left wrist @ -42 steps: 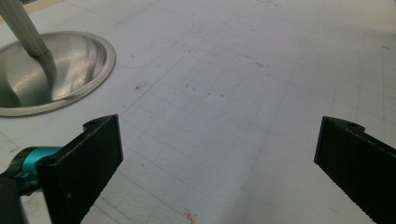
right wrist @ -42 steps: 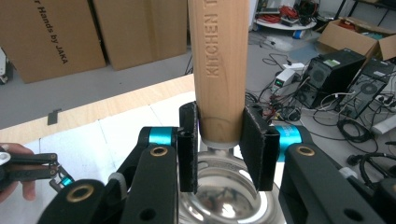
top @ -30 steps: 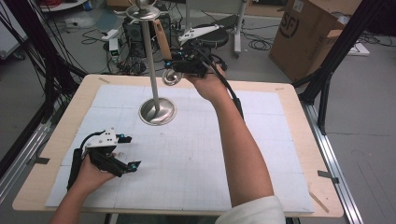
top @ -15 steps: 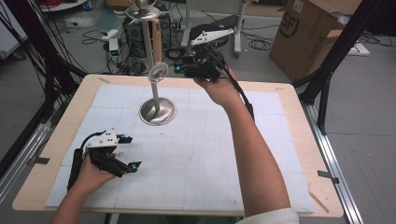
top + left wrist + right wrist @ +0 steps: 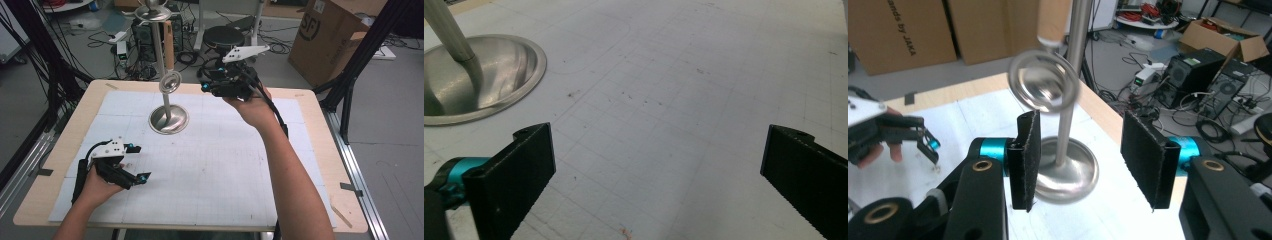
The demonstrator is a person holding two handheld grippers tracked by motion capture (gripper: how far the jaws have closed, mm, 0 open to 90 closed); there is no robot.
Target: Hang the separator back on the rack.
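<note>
Pulled back from the stand (image 5: 169, 119), the right gripper (image 5: 206, 86) now hovers to its right, jaws apart and empty. Its target, the strainer (image 5: 170, 81), hangs upright beside the stand's pole, just ahead of those jaws. Left gripper (image 5: 136, 163) rests open, farther off.

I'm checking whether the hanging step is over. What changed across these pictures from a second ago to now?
The right gripper let go of the round metal utensil, which it held by the stand's pole, and drew back to the right; its jaws now stand open and empty. The utensil hangs beside the pole. The left gripper stayed open, low over the white mat, and the stand's base kept its place.
</note>
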